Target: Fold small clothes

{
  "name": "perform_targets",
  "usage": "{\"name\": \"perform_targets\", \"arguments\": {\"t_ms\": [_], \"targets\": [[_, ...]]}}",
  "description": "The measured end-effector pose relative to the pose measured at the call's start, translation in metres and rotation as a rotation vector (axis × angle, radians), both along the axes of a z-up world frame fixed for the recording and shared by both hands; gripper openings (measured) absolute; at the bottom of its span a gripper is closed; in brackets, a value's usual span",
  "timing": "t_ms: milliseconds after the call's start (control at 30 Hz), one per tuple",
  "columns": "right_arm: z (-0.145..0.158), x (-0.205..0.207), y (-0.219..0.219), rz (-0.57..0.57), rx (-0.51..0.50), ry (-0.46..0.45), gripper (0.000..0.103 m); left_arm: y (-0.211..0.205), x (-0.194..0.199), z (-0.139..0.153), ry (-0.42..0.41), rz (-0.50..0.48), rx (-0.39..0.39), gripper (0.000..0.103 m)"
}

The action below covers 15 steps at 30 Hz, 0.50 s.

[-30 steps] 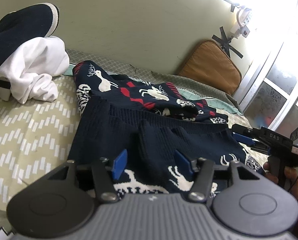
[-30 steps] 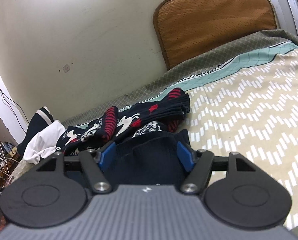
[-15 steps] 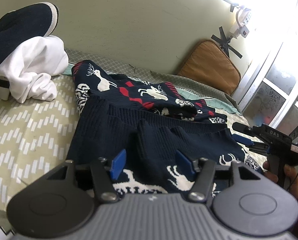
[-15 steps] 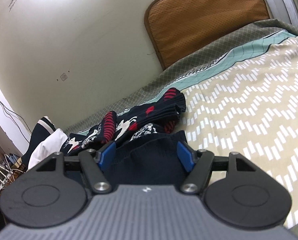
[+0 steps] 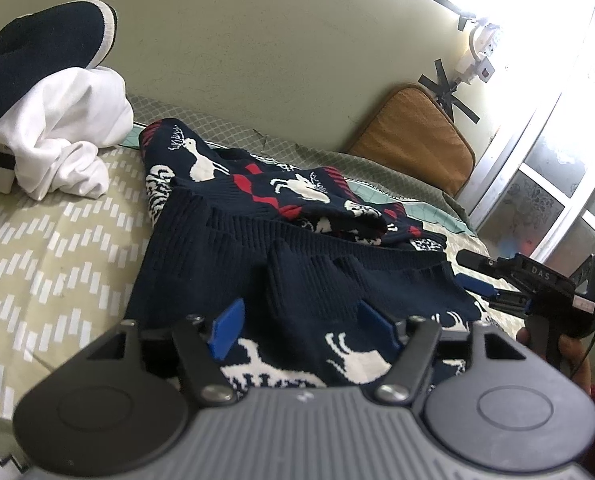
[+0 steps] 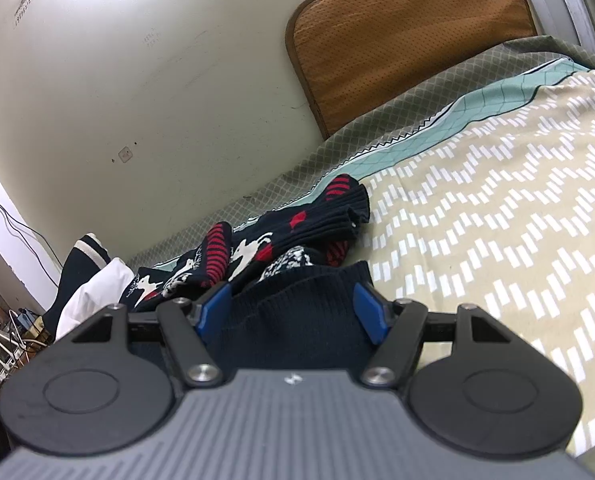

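Bed: chevron-print sheet (image 6: pixel 497 208), frame right
Wall: pale wall (image 5: pixel 297 40), orange cushion (image 6: pixel 409 36) top
Jaws: my left gripper (image 5: pixel 301 326) and right gripper (image 6: pixel 293 310) gape over sweater (image 5: pixel 297 272)

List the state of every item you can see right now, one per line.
left gripper: open, over the sweater hem
right gripper: open, over the sweater's ribbed edge
reindeer sweater: partly folded, rumpled on the bed
white garment: crumpled, unfolded
navy garment: heaped behind the white one
orange cushion: upright against the wall

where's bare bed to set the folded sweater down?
Bare sheet right of the sweater, running to the cushion. Smaller bare strip left of the sweater, below the white pile. Crowded: the middle, and the far left corner.
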State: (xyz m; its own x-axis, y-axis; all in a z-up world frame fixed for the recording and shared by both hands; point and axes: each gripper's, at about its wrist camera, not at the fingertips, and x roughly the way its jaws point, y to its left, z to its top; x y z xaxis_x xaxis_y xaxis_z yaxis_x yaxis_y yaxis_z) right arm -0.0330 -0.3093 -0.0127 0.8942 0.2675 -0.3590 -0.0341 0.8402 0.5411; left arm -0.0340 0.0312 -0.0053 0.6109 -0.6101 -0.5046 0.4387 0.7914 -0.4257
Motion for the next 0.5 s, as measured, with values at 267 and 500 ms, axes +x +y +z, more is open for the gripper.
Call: {"name": "perform_targets", "arguments": {"t_ms": [267, 500], "targets": [[0.0004, 0.0003, 0.0003, 0.008, -0.005, -0.003, 0.07, -0.0005, 0.001, 0.0007, 0.001, -0.013, 0.013, 0.065], [0.0004, 0.0013, 0.0007, 0.015, -0.011, -0.002, 0.07, -0.0009, 0.001, 0.0003, 0.001, -0.013, 0.013, 0.065]]}}
